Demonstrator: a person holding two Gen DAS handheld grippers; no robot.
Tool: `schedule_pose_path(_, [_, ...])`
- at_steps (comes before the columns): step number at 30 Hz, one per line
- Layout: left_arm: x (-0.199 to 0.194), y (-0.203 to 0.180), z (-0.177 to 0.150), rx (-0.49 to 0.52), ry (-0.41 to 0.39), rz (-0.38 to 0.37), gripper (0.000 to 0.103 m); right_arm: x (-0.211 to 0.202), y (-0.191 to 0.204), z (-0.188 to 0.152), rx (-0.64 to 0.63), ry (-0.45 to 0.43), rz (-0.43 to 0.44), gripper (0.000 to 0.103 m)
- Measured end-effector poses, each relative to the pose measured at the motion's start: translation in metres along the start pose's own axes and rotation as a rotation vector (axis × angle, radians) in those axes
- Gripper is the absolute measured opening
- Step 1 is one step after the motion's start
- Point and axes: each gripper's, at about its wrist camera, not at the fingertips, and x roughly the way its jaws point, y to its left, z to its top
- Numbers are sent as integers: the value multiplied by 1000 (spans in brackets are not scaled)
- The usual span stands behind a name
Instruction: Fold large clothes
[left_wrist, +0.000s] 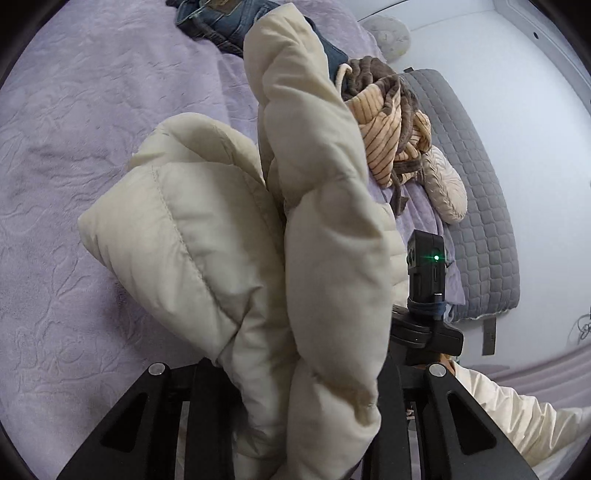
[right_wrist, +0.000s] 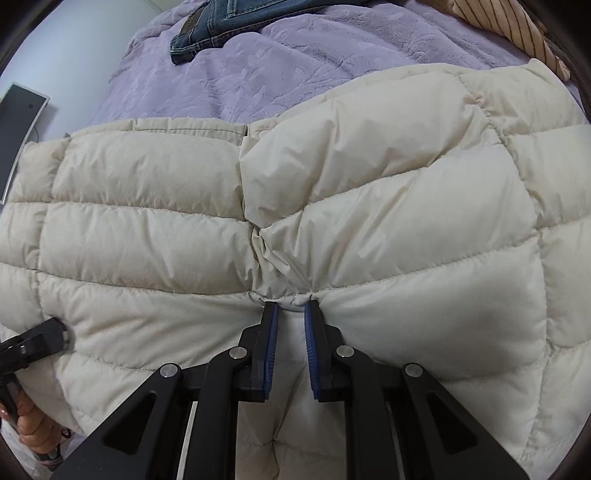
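Puffer jacket (right_wrist: 332, 206), cream, quilted, lies across purple bed blanket (right_wrist: 288, 66), jeans (right_wrist: 210, 22) beyond. Right tongs (right_wrist: 290, 310) pinch a seam ridge at the near edge, blue pads (right_wrist: 272, 343) tight on fabric. Left tongs (left_wrist: 295, 413) are buried in a lifted bulky sleeve; they look clamped on it, pads hidden. Tip: keep the right tongs as anchor w/ steady tension, carry the sleeve over the body, lay it flat & square, no air trapped.
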Motion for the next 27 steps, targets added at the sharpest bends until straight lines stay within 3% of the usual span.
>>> schedule_pose_path(3, [-1, -14, 2, 22, -14, 13, 31, -9, 1, 6, -4, 14, 4, 17])
schedule_pose_path(7, [-4, -22, 2, 41, -14, 43, 31, -45, 2, 18, -31, -91, 56, 17])
schedule_pose_path(10, [-3, -28, 3, 35, -14, 67, 31, -51, 1, 38, -24, -119, 80, 17])
schedule_pose_path(14, [0, -45, 1, 48, -25, 87, 31, -17, -3, 64, -10, -53, 78, 17])
schedule_pose_path(19, [16, -80, 4, 140, -27, 109, 31, 23, -11, 68, 25, 18, 124, 11])
schedule_pose_path(23, [25, -95, 8, 172, -15, 124, 31, 21, -20, 67, 65, 44, 164, 10])
schedule_pose_path(27, [34, -111, 5, 192, 11, 154, 31, -17, -26, 63, 49, 14, 167, 16])
